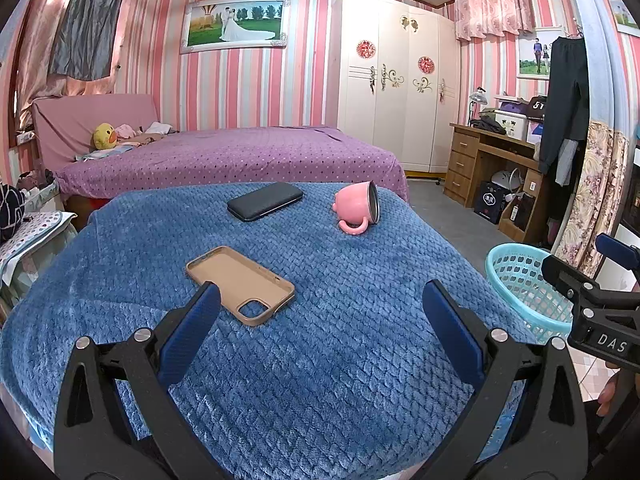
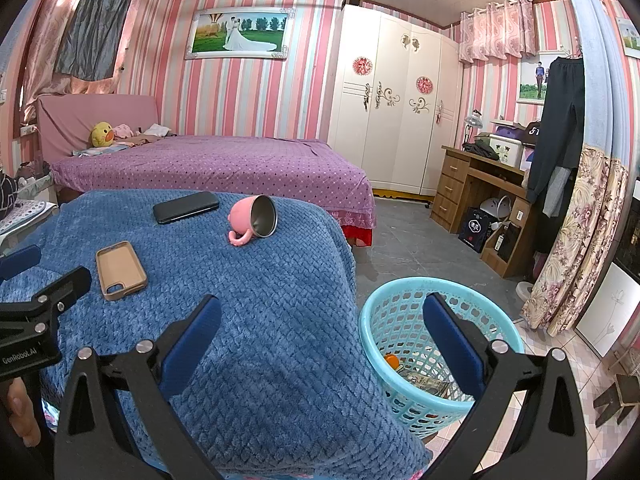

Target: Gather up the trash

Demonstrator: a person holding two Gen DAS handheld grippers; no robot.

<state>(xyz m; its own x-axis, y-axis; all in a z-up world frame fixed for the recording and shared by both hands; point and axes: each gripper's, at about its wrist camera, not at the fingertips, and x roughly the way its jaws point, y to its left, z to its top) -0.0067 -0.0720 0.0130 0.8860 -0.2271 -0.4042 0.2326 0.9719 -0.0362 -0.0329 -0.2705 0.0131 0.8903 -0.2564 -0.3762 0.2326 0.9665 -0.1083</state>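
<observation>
A light blue mesh waste basket [image 2: 400, 320] stands on the floor right of the blue-blanketed table [image 2: 260, 320]; it also shows in the left wrist view [image 1: 516, 276]. Inside it lie an orange item [image 2: 391, 360] and a printed wrapper [image 2: 426, 383]. My left gripper [image 1: 320, 300] is open and empty above the blanket [image 1: 320, 360], near a tan phone case [image 1: 240, 282]. My right gripper [image 2: 320, 312] is open and empty, spanning the table's right edge and the basket.
On the blanket lie a black phone [image 1: 265, 201], the tan phone case [image 2: 120, 270] and a tipped pink mug [image 1: 358, 208]. Behind stands a purple bed [image 1: 240, 156]. A wooden desk [image 2: 480, 192] and a white wardrobe [image 2: 392, 120] are at the right.
</observation>
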